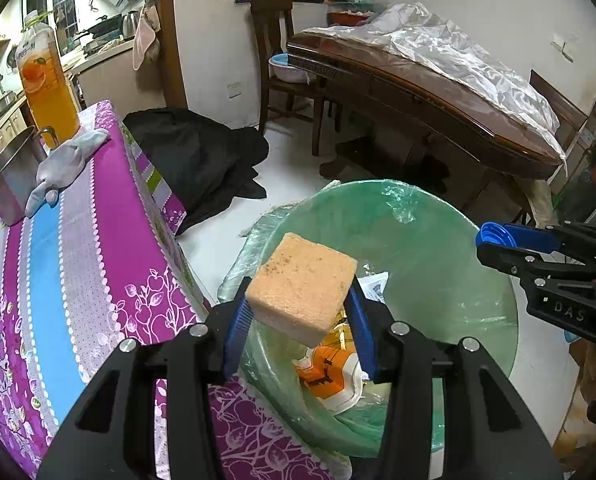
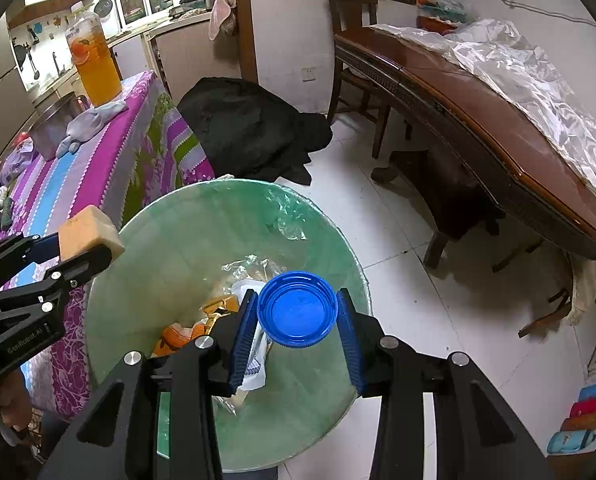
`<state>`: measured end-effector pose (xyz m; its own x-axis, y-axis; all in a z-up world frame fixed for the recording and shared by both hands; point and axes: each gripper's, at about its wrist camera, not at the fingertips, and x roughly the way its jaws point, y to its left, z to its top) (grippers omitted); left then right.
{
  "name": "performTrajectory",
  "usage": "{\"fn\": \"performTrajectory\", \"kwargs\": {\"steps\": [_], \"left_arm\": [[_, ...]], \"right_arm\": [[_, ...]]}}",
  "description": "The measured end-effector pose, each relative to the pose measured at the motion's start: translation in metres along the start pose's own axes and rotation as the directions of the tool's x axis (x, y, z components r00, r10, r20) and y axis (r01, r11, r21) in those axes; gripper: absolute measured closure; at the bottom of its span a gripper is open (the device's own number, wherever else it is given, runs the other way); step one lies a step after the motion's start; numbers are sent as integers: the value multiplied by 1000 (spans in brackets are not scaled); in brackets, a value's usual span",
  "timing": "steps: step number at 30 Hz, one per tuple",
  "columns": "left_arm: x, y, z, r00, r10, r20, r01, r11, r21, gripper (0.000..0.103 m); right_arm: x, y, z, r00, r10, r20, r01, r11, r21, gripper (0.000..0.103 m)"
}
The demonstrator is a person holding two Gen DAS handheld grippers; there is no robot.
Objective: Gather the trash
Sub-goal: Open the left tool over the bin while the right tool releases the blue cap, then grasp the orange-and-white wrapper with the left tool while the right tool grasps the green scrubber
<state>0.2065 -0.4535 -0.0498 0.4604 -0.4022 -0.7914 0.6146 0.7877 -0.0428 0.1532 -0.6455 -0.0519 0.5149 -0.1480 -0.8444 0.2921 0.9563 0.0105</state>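
Table [image 1: 77, 248], at nine o'clock in the left wrist view: covered in a purple, blue and lilac flowered cloth, carrying a steel pot [image 1: 9, 184], a grey rag [image 1: 61, 164] draped just beside the pot, and a tall bottle of orange liquid [image 1: 47, 80] behind them at ten o'clock. Black bundle of cloth [image 1: 193, 156], on the white floor beyond the table's corner, toward eleven o'clock. Left gripper [image 1: 300, 312]: blue pads clamped on both sides of an orange-tan sponge [image 1: 302, 284] (speckled on top, pale along its lower edge), held tilted over the near rim of the bin. Bin [image 1: 438, 264], centre, five to six o'clock: round, lined with a translucent green bag, sitting on the floor just beside the table's edge; inside lie an orange-and-white wrapper [image 1: 330, 376], white paper and clear crinkled film. Right gripper [image 2: 298, 316]: blue pads closed on a round blue bottle cap [image 2: 298, 310], hollow side facing the camera, held above the bin's open mouth; in the left wrist view the same tool enters at three o'clock. Dark wooden table [image 1: 438, 96], one to two o'clock, spread with crumpled clear plastic sheeting [image 1: 458, 52]; a wooden chair [image 1: 273, 40] stands at its far end at twelve o'clock.
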Motion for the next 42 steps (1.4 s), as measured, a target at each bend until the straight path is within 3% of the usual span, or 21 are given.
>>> {"fn": "performTrajectory", "kwargs": {"steps": [1,2,3,5,19,22,24,25,26,28,33,39,42], "left_arm": [[0,-1,0,1000,4,0,-4,1000,3,59],[1,-2,0,1000,7,-5,-7,1000,6,54],[1,-2,-1,1000,8,-3,-8,1000,6,44],[-1,-3,-1,1000,16,8,-16,1000,9,34],[-2,-2,-5,1000,15,4,-15,1000,9,33],[-6,1,-10,1000,12,9,-12,1000,11,33],[-12,7,-14,1000,3,20,-3,1000,7,33],[-15,11,-17,1000,3,25,-3,1000,5,33],[-21,17,-21,999,6,40,-6,1000,6,32],[-31,29,-27,998,18,67,-18,1000,4,28],[-61,83,-45,989,90,119,-85,995,-42,26],[-95,173,-74,972,199,128,-179,972,-151,26],[-118,227,-93,952,276,130,-245,946,-210,26]], "right_arm": [[-1,-1,0,1000,2,6,-2,1000,5,55],[-3,-2,0,1000,3,18,-3,1000,13,41],[-5,-3,0,1000,4,26,-5,1000,18,38],[-7,-5,-1,999,9,36,-10,1000,26,37],[-19,0,-7,998,13,63,-15,999,32,35],[-30,7,-9,994,11,108,-14,999,30,32],[-46,18,-14,981,28,191,-35,999,29,26],[-52,22,-17,974,29,224,-36,999,30,18],[-60,28,-20,964,27,265,-37,999,32,11],[-75,46,-30,936,32,350,-45,999,30,7],[-87,106,-51,886,118,448,-117,993,-29,6],[-79,184,-55,862,269,429,-231,963,-141,5],[-73,222,-53,859,323,397,-272,945,-182,5]]}}
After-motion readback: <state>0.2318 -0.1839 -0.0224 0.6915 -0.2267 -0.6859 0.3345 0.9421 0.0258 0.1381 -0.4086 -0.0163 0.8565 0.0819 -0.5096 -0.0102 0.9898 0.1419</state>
